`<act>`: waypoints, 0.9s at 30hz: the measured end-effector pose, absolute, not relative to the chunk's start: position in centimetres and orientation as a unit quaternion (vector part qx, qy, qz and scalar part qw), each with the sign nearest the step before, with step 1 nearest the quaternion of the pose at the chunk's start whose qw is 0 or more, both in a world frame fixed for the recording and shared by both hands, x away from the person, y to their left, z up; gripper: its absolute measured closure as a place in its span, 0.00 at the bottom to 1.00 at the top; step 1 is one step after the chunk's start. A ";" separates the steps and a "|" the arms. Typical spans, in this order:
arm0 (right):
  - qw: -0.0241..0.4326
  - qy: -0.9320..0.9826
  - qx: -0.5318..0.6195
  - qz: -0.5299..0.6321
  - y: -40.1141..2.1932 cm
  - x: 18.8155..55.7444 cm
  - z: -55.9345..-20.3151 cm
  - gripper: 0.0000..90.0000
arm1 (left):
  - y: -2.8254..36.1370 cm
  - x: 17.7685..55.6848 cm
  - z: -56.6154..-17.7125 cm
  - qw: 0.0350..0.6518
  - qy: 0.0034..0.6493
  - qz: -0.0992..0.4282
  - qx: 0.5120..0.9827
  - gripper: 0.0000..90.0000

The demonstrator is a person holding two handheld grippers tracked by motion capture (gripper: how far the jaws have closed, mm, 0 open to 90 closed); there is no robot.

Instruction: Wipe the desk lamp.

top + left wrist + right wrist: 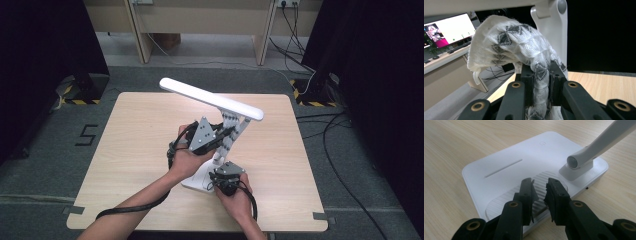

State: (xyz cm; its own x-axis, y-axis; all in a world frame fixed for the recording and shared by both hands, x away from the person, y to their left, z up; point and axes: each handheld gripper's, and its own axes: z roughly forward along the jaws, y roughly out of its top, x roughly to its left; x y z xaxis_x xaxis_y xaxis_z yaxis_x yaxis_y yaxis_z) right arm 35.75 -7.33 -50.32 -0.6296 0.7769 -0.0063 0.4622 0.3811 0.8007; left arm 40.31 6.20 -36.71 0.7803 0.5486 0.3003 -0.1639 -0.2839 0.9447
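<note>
Nearest us, right gripper (pixel 218 176) rests at the white lamp base (pixel 506 173), jaws slightly apart with nothing pinched between them, tips over the base's ribbed pad (pixel 544 186). Further out, left gripper (pixel 222 134) has its jaws pinching a white knitted sock (pixel 524 47) with dark diamond pattern; we see it draped on the lamp's arm (pixel 555 32). Lamp stands mid wooden table (pixel 130 150), long head (pixel 211 98) tilted above.

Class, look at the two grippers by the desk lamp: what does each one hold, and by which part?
The left gripper is shut on a white patterned cloth, pinching a bunched strip of it. The right gripper holds nothing; its jaws stand apart over the lamp base.
</note>
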 end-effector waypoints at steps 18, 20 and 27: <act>0.196 0.808 0.383 0.402 -7.3 35.7 -50.3 0.83 | 6.4 40.8 -37.9 0.561 0.127 0.302 0.761 0.87; 0.196 0.808 0.383 0.402 -7.3 35.7 -50.3 0.83 | 6.5 40.9 -38.0 0.559 0.128 0.301 0.762 0.87; 0.195 0.808 0.384 0.402 -7.3 35.7 -50.3 0.83 | 7.1 41.4 -39.9 0.538 0.134 0.292 0.779 0.87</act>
State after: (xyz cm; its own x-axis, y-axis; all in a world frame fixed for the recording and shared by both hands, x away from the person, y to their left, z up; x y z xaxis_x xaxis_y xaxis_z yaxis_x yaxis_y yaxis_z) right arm 35.70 -7.30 -50.30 -0.6294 0.7771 -0.0062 0.4631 0.3815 0.8000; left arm 41.36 7.07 -39.94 0.7934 0.5234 0.3108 -0.1047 -0.3856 0.9167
